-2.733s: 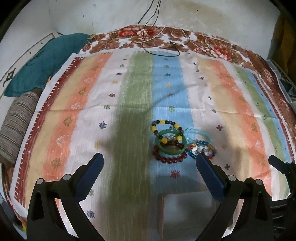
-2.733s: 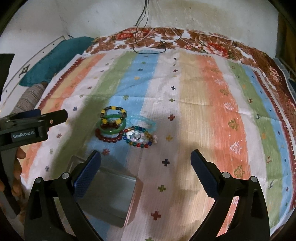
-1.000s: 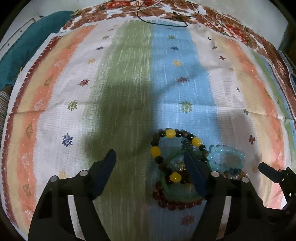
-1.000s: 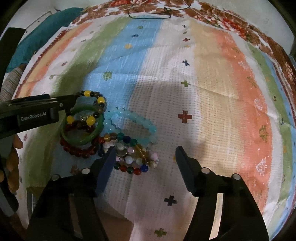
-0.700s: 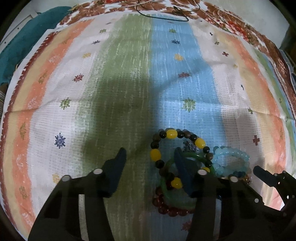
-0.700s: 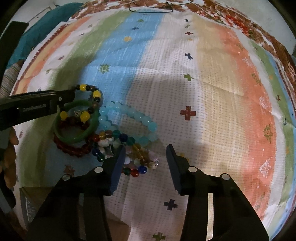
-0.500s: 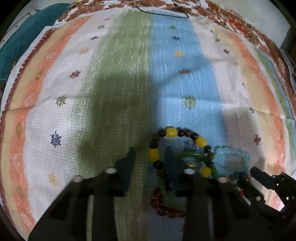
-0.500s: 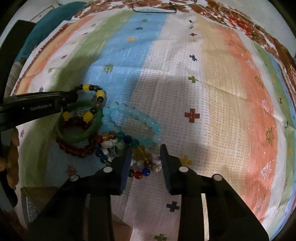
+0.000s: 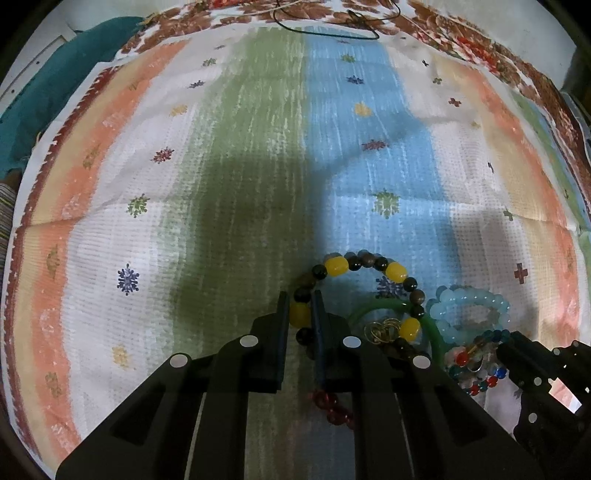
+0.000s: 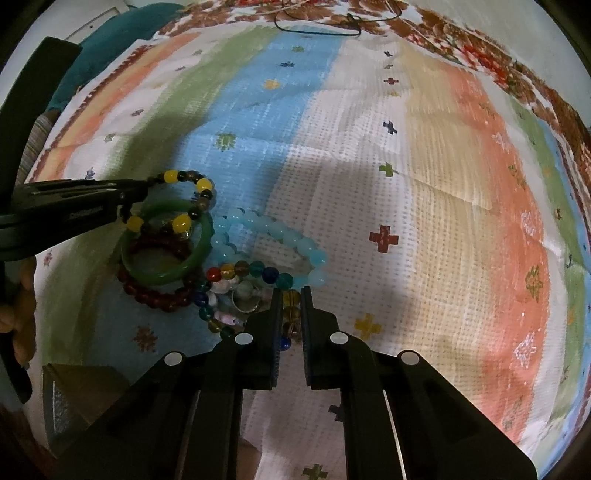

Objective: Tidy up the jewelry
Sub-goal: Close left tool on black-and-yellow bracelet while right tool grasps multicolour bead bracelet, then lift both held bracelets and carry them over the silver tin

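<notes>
Bracelets were heaped together on a striped cloth (image 9: 229, 155) spread over a bed. The left gripper (image 9: 300, 314) was closed on the yellow-and-dark bead bracelet (image 9: 369, 273), a yellow bead being pinched between its fingers (image 9: 283, 317); that bracelet lay across the green bangle (image 10: 166, 254), which in turn rested on the dark red bead bracelet (image 10: 159, 295). The right gripper (image 10: 290, 310) was closed on the multicoloured bead bracelet (image 10: 255, 271), amber beads being clamped between its fingers (image 10: 275, 314). The pale blue bead bracelet (image 10: 273, 232) was seen touching the multicoloured one and lying just beside the bangle. A small silver ring (image 10: 243, 299) was seen inside the multicoloured loop. A box (image 10: 70, 398) was partly shown at the near left of the right wrist view, close to the heap. A teal cushion (image 9: 55, 74) was seen past the cloth's far left edge, and a dark cord (image 9: 328, 29) lay on the floral border at the far end. Part of a person's hand (image 10: 22, 306) was shown at the left edge, behind the left gripper.
</notes>
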Demonstrator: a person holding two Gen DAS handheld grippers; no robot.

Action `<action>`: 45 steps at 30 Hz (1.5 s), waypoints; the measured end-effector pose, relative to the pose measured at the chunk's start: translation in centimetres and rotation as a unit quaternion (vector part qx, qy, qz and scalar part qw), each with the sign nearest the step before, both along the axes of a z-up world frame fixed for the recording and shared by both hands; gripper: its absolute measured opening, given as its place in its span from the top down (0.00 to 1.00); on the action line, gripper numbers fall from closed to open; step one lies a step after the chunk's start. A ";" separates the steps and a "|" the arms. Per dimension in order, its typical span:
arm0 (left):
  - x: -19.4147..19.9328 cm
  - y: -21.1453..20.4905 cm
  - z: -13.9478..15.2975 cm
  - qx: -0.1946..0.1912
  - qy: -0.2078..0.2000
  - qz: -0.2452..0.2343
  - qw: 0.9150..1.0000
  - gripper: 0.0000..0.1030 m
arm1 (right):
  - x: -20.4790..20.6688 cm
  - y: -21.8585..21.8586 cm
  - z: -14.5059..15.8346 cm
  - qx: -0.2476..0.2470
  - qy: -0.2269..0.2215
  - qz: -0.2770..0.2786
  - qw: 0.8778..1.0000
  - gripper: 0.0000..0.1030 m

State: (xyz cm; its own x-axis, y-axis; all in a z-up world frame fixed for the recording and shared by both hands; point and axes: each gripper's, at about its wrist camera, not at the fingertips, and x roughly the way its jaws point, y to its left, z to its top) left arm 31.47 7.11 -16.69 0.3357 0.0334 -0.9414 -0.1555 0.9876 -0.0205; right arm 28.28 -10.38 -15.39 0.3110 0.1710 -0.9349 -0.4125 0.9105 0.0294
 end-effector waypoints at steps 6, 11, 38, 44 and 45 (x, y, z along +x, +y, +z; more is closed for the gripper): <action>-0.4 -0.1 1.2 -0.001 -0.011 0.000 1.000 0.89 | -0.3 -0.1 0.8 0.005 -0.006 0.001 1.000 0.90; -1.0 -0.1 2.2 -0.002 -0.022 -0.003 1.000 0.89 | -0.7 -0.5 1.9 0.011 -0.016 -0.008 1.000 0.90; -7.6 -2.8 10.0 0.004 -0.096 -0.042 0.994 0.89 | -5.4 -3.7 8.0 0.047 -0.081 -0.052 0.994 0.90; -9.0 -3.1 11.1 -0.005 -0.109 -0.045 0.993 0.89 | -6.5 -4.0 8.7 0.057 -0.095 -0.053 0.992 0.90; -9.2 -3.2 11.3 -0.007 -0.111 -0.045 0.993 0.89 | -6.7 -4.0 8.9 0.059 -0.100 -0.053 0.992 0.90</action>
